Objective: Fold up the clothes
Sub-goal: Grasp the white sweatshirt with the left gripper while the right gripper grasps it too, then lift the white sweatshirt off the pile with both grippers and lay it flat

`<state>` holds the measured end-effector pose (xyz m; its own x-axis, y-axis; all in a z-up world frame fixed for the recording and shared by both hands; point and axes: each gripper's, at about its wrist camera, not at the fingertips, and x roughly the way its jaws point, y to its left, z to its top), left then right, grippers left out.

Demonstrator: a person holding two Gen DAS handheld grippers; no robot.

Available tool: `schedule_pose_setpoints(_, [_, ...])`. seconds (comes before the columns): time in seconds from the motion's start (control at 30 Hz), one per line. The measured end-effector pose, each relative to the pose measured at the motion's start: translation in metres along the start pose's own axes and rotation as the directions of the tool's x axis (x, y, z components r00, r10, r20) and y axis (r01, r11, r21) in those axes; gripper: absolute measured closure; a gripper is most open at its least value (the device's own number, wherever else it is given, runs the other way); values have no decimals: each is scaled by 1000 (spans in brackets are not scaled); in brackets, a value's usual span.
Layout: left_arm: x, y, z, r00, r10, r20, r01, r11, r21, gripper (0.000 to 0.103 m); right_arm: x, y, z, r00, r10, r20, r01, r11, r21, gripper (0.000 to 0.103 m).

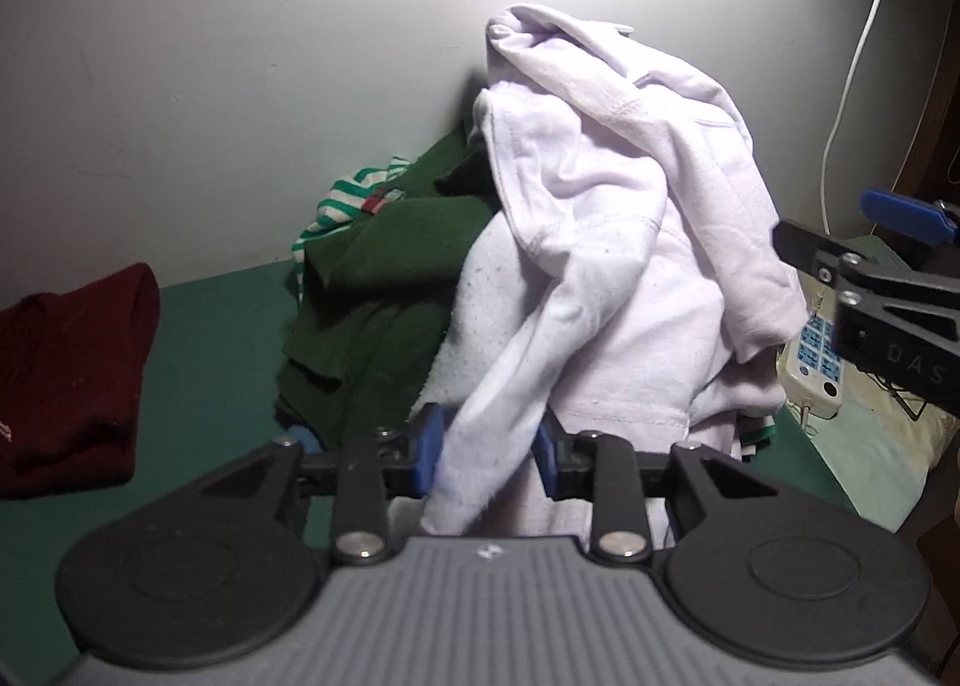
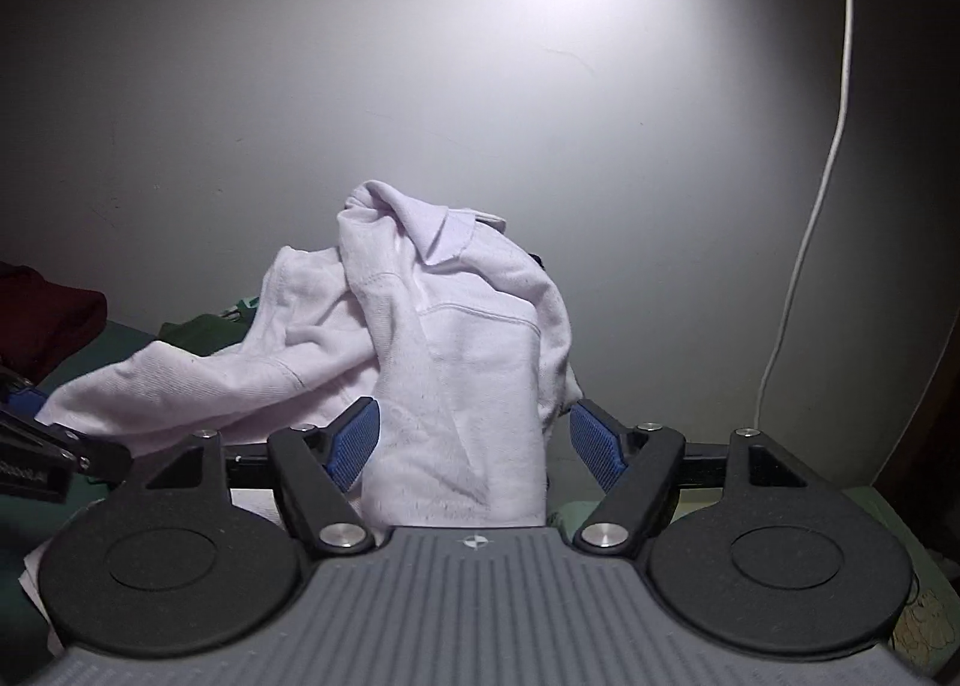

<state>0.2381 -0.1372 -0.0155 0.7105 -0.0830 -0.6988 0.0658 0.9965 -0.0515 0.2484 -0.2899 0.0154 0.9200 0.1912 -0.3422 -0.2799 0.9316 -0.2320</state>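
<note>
A crumpled white garment (image 1: 600, 206) is heaped on a pile of clothes on the green surface (image 1: 210, 338). One sleeve-like strip of it runs down between the blue pads of my left gripper (image 1: 487, 458), which press on it from both sides. In the right wrist view the same white garment (image 2: 468, 356) stands between the wide-apart fingers of my right gripper (image 2: 474, 446). Its left pad brushes the cloth and its right pad stands clear. My right gripper (image 1: 840, 233) also shows at the right edge of the left wrist view, beside the heap.
A dark green garment (image 1: 384, 278) and a green-and-white striped one (image 1: 345, 200) lie under and behind the white one. A maroon garment (image 1: 66, 374) lies at the left. A grey wall stands close behind, with a white cable (image 1: 852, 56). A small white keypad device (image 1: 816, 362) lies at the right.
</note>
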Motion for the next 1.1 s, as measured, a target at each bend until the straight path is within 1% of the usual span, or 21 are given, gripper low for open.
schedule_pose_setpoints(0.03, [6, -5, 0, 1000, -8, -13, 8, 1000, 8, 71, 5, 7, 2, 1000, 7, -2, -7, 1000, -22, 33])
schedule_pose_setpoints(0.07, [12, -9, 1, 1000, 1, -19, 0, 1000, 19, 71, 12, 14, 2, 1000, 5, -10, -6, 999, -41, 36])
schedule_pose_setpoints(0.1, [17, -12, 1, 1000, 17, -23, -17, 999, 29, 71, 21, 18, 1, 1000, -8, -28, 7, 999, -49, 38])
schedule_pose_setpoints(0.13, [22, -14, 2, 999, 29, -27, -28, 999, 32, 71, 31, 20, 0, 999, -25, -49, 22, 998, -53, 43])
schedule_pose_setpoints(0.2, [28, -13, 5, 999, 33, -35, -33, 999, 17, 75, 51, 20, -5, 994, -26, -102, 22, 999, -36, 47])
schedule_pose_setpoints(0.23, [29, -12, 7, 999, 35, -35, -34, 999, 11, 77, 57, 18, -8, 992, -13, -127, 11, 1000, -18, 61])
schedule_pose_setpoints(0.27, [27, -11, 9, 999, 35, -29, -35, 999, 1, 86, 61, 16, -10, 990, -10, -142, 10, 1000, 2, 93])
schedule_pose_setpoints(0.3, [23, -9, 11, 999, 40, -13, -40, 999, -13, 97, 59, 12, -9, 990, -12, -137, 16, 999, 28, 102])
schedule_pose_setpoints(0.33, [17, -6, 13, 999, 49, 8, -49, 998, -27, 102, 55, 8, -8, 992, -12, -123, 20, 998, 58, 101])
schedule_pose_setpoints(0.37, [11, -3, 15, 998, 58, 28, -57, 998, -41, 103, 51, 3, -6, 994, -13, -109, 22, 996, 89, 102])
schedule_pose_setpoints(0.4, [5, 0, 16, 997, 68, 47, -65, 996, -57, 103, 45, -1, -5, 996, -19, -90, 29, 993, 110, 102])
schedule_pose_setpoints(0.5, [-14, 12, 22, 991, 96, 90, -86, 991, -104, 103, 19, -8, 3, 999, -48, -16, 49, 992, 119, 102])
schedule_pose_setpoints(0.6, [-42, 25, 23, 978, 151, 143, -133, 983, -124, 103, -16, -16, 13, 998, -33, 46, 26, 990, 140, 102])
schedule_pose_setpoints(0.73, [-87, 53, 20, 958, 213, 191, -179, 967, -182, 103, -60, -29, 22, 996, -9, 90, -6, 986, 166, 102])
schedule_pose_setpoints(0.83, [-120, 77, 10, 943, 261, 206, -219, 953, -208, 103, -92, -35, 24, 995, 12, 96, -30, 983, 182, 102])
schedule_pose_setpoints(0.93, [-147, 101, -9, 930, 313, 192, -271, 938, -216, 103, -125, -32, 19, 996, 36, 85, -51, 983, 175, 102])
schedule_pose_setpoints(1.1, [-196, 145, -61, 913, 381, 148, -341, 910, -235, 103, -180, -10, -3, 995, 94, 18, -96, 984, 147, 102])
